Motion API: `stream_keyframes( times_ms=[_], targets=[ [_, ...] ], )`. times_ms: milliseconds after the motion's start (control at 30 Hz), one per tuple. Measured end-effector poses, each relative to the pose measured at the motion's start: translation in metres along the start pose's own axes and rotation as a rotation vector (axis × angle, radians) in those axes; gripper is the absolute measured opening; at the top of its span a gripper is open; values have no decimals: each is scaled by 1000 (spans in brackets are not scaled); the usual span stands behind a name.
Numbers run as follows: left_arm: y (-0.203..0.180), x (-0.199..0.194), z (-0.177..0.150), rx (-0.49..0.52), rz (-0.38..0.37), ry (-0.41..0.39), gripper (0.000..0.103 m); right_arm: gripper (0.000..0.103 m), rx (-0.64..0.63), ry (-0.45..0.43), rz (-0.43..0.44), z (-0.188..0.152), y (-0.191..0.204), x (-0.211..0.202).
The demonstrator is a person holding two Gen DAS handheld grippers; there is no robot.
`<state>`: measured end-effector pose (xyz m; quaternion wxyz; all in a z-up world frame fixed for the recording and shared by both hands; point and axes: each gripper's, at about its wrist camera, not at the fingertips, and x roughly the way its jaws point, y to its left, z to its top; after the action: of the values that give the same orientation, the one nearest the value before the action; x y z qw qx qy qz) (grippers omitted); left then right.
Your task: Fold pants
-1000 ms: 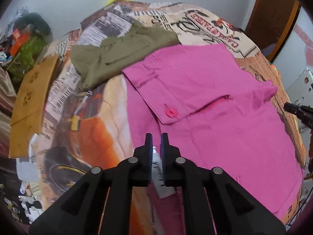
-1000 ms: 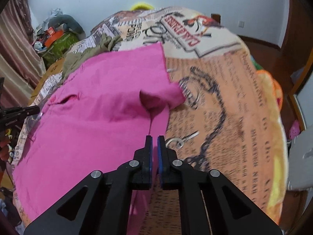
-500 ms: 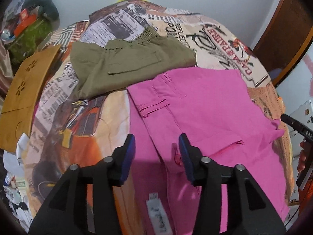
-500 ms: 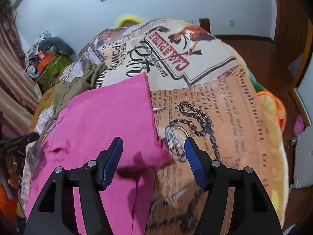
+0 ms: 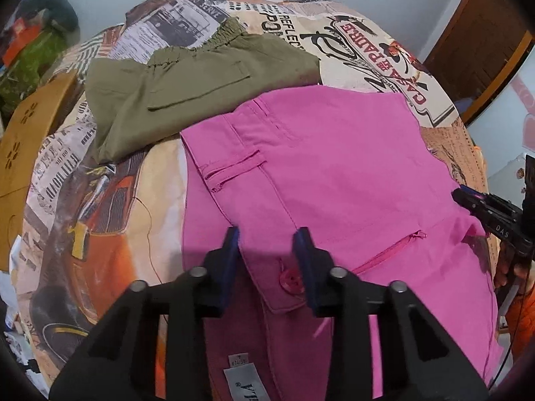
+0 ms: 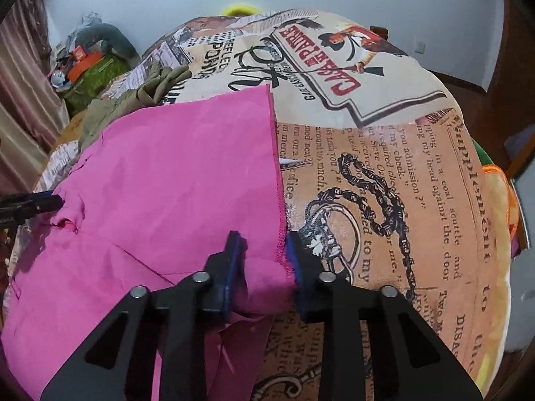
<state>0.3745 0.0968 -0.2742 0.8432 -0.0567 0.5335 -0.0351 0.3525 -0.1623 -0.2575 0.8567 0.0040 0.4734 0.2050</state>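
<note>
Pants (image 5: 334,173) lie between both closing grippers — left (image 5: 267,264) at waistband, right (image 6: 264,260) at hem.

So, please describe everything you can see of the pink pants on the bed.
The pink pants are of plain woven-looking cloth, with a belt loop, a red button, a zip pocket and a white label inside. They lie spread on the printed bed cover, overlapping the olive pants. The left gripper is closing its jaws around the buttoned flap; the right gripper is closing on a bunched corner.
</note>
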Motion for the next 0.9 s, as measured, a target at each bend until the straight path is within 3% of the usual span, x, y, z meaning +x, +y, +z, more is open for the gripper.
stream_keyframes(
  times_ms=[33, 200, 267, 300, 367, 767, 867, 900],
  targets=[
    [0, -1, 0, 1, -4, -3, 19, 18, -3, 0, 3, -2, 0, -1],
    [2, -2, 2, -9, 12, -13, 7, 12, -57, 16, -18, -3, 7, 2],
    [2, -2, 3, -7, 78, -25, 7, 12, -87, 27, -45, -3, 12, 6],
    [-1, -1, 4, 12, 172, -27, 7, 12, -107, 32, -59, -3, 14, 7],
    [-1, 0, 5, 21, 211, -31, 7, 10, -129, 39, -66, -3, 17, 6],
    [2, 8, 0, 64, 211, 7, 7, 10, -101, 59, -66, -13, 16, 3],
    [2, -4, -2, 59, 184, -2, 8, 18, -95, 68, -50, -10, 13, -2],
    [3, -8, -2, 59, 180, -7, 8, 25, -92, 73, -56, -9, 12, -3]
  ],
)
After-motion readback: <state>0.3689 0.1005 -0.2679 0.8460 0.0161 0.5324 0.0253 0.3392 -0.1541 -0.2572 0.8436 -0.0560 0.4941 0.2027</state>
